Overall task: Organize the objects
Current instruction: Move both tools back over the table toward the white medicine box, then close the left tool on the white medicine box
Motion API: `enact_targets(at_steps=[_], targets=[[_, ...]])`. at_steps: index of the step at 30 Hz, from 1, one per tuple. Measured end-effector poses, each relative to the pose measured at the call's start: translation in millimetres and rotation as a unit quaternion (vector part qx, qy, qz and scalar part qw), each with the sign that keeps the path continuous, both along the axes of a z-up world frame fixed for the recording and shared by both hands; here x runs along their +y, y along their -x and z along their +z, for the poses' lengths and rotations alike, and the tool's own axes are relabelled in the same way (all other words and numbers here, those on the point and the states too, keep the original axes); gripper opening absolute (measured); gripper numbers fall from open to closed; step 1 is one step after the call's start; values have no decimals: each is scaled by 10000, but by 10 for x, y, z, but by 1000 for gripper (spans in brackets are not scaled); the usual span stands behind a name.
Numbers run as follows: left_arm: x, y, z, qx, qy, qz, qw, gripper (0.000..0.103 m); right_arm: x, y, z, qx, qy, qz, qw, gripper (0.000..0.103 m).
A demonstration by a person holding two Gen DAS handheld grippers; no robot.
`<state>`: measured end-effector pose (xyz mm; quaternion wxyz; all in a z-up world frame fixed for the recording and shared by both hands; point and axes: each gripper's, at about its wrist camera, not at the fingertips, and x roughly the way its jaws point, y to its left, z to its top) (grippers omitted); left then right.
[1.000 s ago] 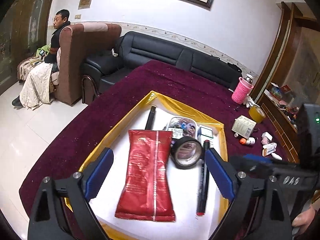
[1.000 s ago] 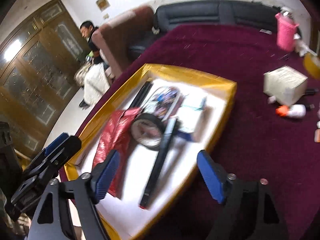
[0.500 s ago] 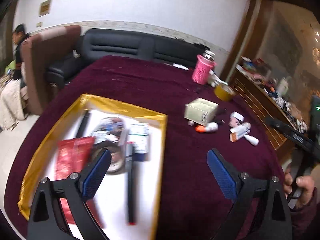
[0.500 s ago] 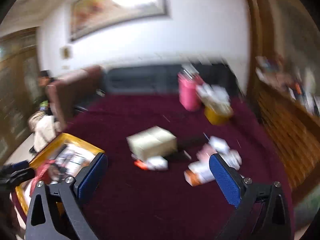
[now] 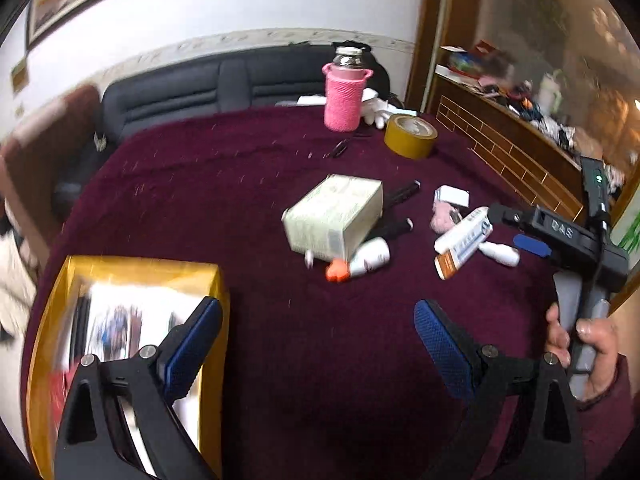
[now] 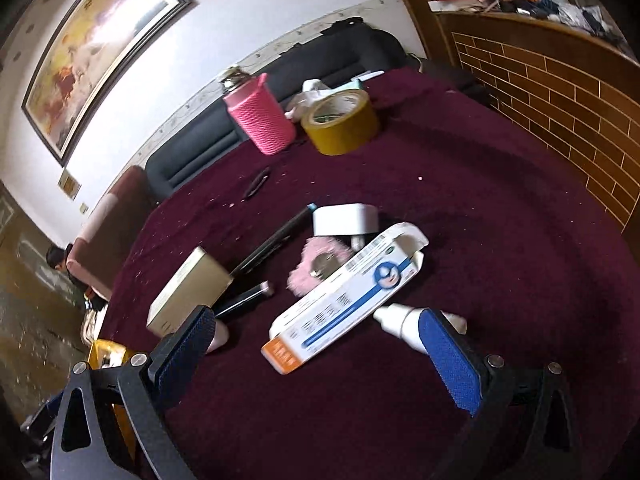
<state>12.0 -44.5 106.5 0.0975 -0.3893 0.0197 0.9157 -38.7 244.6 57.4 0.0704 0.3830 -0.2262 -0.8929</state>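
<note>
Loose items lie on the maroon tablecloth: a pale green box (image 5: 334, 216) (image 6: 188, 292), a white bottle with an orange cap (image 5: 360, 262), a white-blue-orange carton (image 5: 462, 242) (image 6: 348, 296), a small white dropper bottle (image 5: 498, 252) (image 6: 400, 320), a pink fluffy thing (image 6: 316, 266), a white adapter (image 6: 346, 220) and black pens (image 6: 272, 246). My left gripper (image 5: 316, 344) is open and empty above bare cloth, beside the gold-rimmed tray (image 5: 140, 268). My right gripper (image 6: 316, 356) is open and empty, just short of the carton; it also shows in the left wrist view (image 5: 560, 236).
A pink-sleeved bottle (image 5: 346, 96) (image 6: 260, 118) and a yellow tape roll (image 5: 410, 136) (image 6: 340, 122) stand at the table's far side. A wooden brick-pattern counter (image 6: 560, 92) runs along the right. A black sofa (image 5: 200, 88) is behind the table.
Both grippers have swung right, away from the tray and toward the loose items. The right gripper has dropped close to the carton. Both stay open and empty.
</note>
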Motion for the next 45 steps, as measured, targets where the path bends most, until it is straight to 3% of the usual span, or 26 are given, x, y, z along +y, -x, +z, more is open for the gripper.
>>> enact_targets(at_steps=[3, 7, 9, 15, 20, 24, 26, 33, 39, 45], targets=[[65, 339, 11, 69, -6, -125, 9999, 96, 54, 30, -101, 67, 166, 28, 9998, 103], [81, 925, -121, -315, -359, -267, 9985, 96, 182, 3, -146, 108, 295, -36, 9995, 103], [116, 1120, -200, -470, -356, -378, 9975, 96, 231, -20, -147, 128, 367, -105, 9992, 103], [314, 1509, -408, -562, 336, -720, 9953, 96, 246, 4, -141, 110, 380, -144, 9991, 103], [594, 1626, -701, -813, 977, -1011, 9867, 96, 141, 26, -147, 54, 226, 47, 9997, 103], [738, 1590, -789, -711, 1291, -1051, 9835, 96, 90, 26, -152, 42, 107, 71, 9999, 103], [737, 1586, -748, -724, 1237, -962, 9850, 88, 79, 26, -153, 38, 60, 42, 10000, 103], [551, 1281, -350, -377, 413, -825, 9950, 84, 98, 30, -161, 65, 5, -77, 9999, 103], [103, 537, 195, 126, -310, -547, 9979, 84, 86, 19, -168, 120, -118, -150, 9997, 103], [-529, -264, 338, 594, -679, 122, 9958, 85, -140, -12, -143, 314, -632, 36, 9975, 103]])
